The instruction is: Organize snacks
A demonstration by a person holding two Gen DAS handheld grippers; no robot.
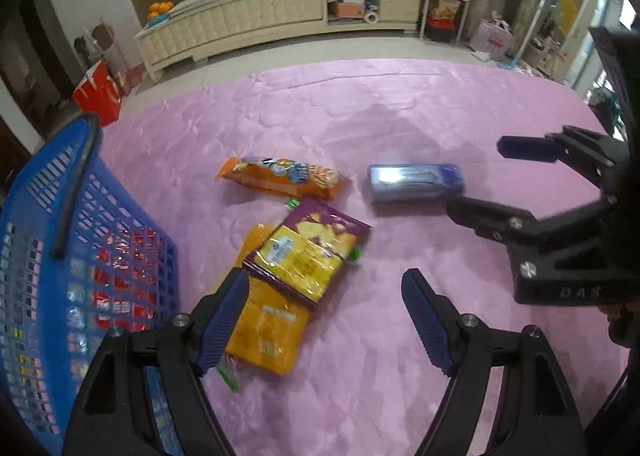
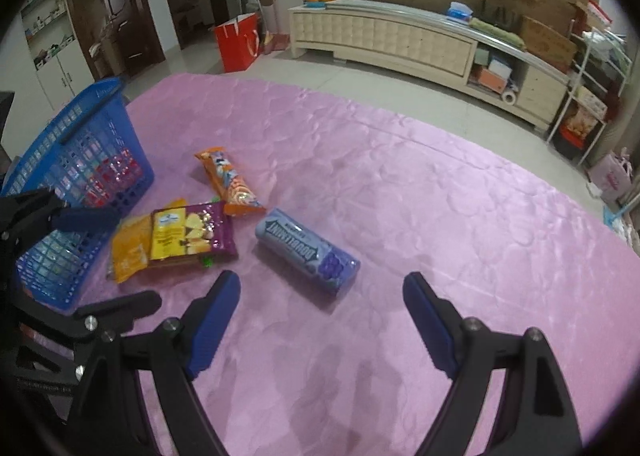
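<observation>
Several snacks lie on the pink cloth: an orange biscuit pack (image 1: 282,176) (image 2: 229,181), a purple-and-yellow packet (image 1: 308,252) (image 2: 188,234) lying on an orange-yellow packet (image 1: 266,332) (image 2: 128,252), and a blue-purple Doublemint roll (image 1: 414,181) (image 2: 307,252). A blue mesh basket (image 1: 44,240) (image 2: 80,160) at the left holds red packets. My left gripper (image 1: 326,320) is open and empty above the stacked packets; it also shows in the right wrist view (image 2: 100,256). My right gripper (image 2: 320,322) is open and empty near the Doublemint roll; it also shows in the left wrist view (image 1: 488,176).
The pink cloth (image 1: 360,108) (image 2: 440,196) covers a wide surface. Beyond it are a tiled floor, a long cream cabinet (image 1: 256,16) (image 2: 400,40), a red paper bag (image 1: 98,92) (image 2: 238,42) and a shelf rack (image 2: 588,96).
</observation>
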